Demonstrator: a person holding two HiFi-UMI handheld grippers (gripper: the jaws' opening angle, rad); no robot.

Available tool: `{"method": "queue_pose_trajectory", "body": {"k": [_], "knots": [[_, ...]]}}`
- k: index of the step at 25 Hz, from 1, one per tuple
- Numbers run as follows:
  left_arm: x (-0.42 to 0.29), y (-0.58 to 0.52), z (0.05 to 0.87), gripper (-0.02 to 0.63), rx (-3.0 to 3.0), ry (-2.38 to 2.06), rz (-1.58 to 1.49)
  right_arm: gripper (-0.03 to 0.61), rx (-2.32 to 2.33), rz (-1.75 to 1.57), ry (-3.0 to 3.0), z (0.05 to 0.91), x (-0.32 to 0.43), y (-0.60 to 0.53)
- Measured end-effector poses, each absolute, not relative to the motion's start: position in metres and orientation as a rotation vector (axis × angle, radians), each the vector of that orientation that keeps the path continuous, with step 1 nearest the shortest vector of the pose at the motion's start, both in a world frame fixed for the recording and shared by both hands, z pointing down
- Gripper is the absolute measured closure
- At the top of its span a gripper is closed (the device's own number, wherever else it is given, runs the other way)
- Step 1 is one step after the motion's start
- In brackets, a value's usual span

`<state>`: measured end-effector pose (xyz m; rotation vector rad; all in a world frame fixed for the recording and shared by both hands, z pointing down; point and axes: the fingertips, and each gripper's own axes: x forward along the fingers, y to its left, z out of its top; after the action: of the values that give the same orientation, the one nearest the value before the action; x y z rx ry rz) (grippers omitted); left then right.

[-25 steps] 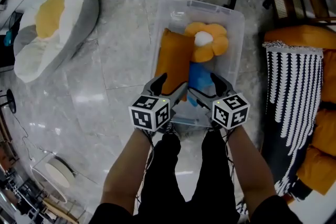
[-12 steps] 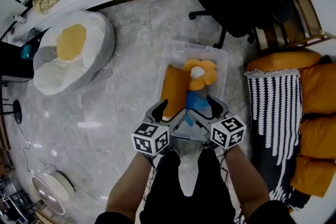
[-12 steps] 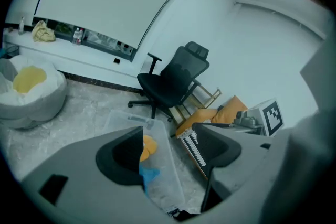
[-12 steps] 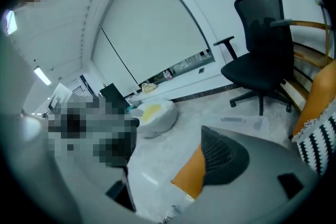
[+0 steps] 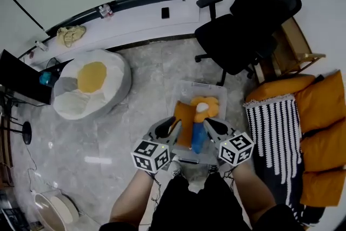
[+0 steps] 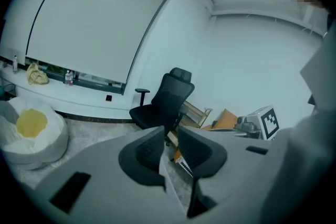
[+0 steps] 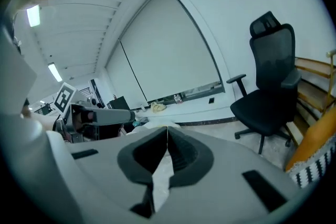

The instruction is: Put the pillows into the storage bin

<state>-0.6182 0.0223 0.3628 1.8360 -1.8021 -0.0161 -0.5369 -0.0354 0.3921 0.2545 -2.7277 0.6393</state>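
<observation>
On the grey marble floor ahead of my feet, the clear plastic storage bin holds a flat orange square pillow, an orange flower-shaped pillow with a white centre and a blue pillow, all inside its walls. Over its near end, my left gripper has just been closing, leaving a narrow slit between its dark ribbed pads with nothing in it. My right gripper, near it, has just closed too, pads touching and empty.
</observation>
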Motion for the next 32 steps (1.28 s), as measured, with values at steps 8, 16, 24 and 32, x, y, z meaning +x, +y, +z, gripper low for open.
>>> {"method": "queue_pose_trajectory", "body": {"k": [8, 16, 24, 32], "knots": [[-0.595, 0.028, 0.311, 0.609, 1.953, -1.762, -0.051, 0.575, 0.212, 0.555, -2.846, 0.309, -0.521, -0.028], [-0.550, 0.001, 0.283, 0.609, 2.175, -1.574, -0.041, 0.575, 0.422, 0.490, -2.872, 0.279, -0.484, -0.032], [-0.466, 0.003, 0.292, 0.609, 2.350, -1.230, 0.025, 0.575, 0.834, 0.552, -2.792, 0.284, -0.396, -0.010], [-0.381, 0.019, 0.289, 0.609, 2.432, -1.111, 0.100, 0.575, 1.000, 0.618, -2.758, 0.296, -0.306, 0.015]]}}
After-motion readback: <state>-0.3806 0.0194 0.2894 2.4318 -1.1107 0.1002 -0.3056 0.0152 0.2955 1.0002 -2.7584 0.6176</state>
